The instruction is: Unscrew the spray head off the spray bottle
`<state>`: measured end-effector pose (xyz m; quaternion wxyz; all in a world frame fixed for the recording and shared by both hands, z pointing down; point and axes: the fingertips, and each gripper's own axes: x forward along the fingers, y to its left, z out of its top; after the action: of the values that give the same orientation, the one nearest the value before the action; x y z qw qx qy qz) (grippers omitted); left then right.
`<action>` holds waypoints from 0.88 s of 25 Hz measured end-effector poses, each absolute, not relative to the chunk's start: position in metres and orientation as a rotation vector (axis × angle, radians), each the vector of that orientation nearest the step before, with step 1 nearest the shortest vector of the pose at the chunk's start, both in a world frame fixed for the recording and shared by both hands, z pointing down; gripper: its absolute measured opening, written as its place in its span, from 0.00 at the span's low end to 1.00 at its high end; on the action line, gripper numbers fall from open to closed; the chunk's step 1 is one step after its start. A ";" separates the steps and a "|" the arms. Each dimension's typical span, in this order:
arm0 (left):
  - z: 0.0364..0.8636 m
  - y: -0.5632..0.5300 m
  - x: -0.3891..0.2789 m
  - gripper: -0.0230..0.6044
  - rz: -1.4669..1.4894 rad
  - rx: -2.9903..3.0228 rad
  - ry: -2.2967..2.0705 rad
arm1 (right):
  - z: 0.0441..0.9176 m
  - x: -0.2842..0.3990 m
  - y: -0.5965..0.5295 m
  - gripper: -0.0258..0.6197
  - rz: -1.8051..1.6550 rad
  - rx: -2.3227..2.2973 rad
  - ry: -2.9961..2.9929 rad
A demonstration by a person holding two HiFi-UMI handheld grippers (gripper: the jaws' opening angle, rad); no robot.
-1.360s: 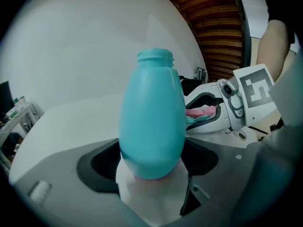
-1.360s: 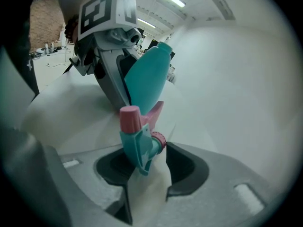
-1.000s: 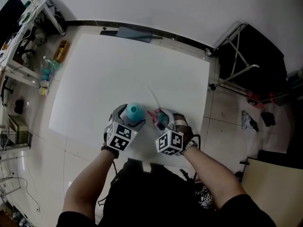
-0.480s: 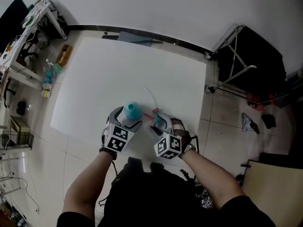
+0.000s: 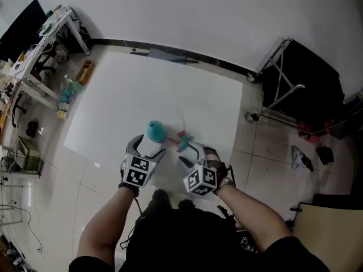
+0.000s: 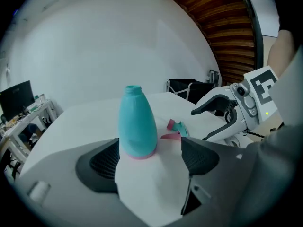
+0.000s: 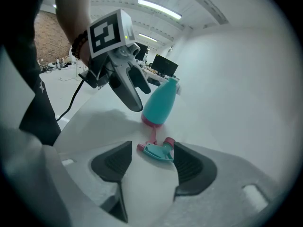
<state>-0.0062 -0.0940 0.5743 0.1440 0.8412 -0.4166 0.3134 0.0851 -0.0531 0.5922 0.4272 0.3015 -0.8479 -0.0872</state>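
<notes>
A teal spray bottle [image 5: 156, 131] with a pink base stands upright on the white table [image 5: 170, 84], its neck bare. The teal and pink spray head [image 5: 182, 141] lies on the table right of it, with its thin tube pointing away. My left gripper [image 5: 148, 148] is open just behind the bottle [image 6: 137, 126], touching nothing. The right gripper [image 5: 190, 152] has just been opening. Its pads stand either side of the spray head [image 7: 158, 151] without pressing it. The right gripper view also shows the bottle [image 7: 160, 105] and my left gripper [image 7: 125, 86].
A cluttered desk and shelves [image 5: 48, 35] stand left of the table. A black folding stand [image 5: 298, 75] is on the floor to the right. The table's near edge runs just under my grippers.
Both grippers have drawn back toward me and risen a little. The left has come off the bottle, the right has let go of the spray head, which now lies on the table.
</notes>
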 end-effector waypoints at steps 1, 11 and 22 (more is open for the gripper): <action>0.571 -0.091 -0.006 0.73 0.898 2.421 -1.219 | 0.589 0.087 -0.052 0.44 -0.222 0.757 -2.127; 0.533 -0.056 0.003 0.69 0.785 2.402 -1.369 | 0.541 0.099 -0.038 0.44 -0.202 0.818 -2.237; 0.478 -0.012 0.006 0.53 0.643 2.495 -1.392 | 0.484 0.096 -0.004 0.37 -0.128 0.987 -2.332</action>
<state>0.0064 -0.0120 0.4782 0.1064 0.8470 -0.4728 0.2184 0.0962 -0.0040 0.4836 0.2981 0.3717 -0.8779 -0.0482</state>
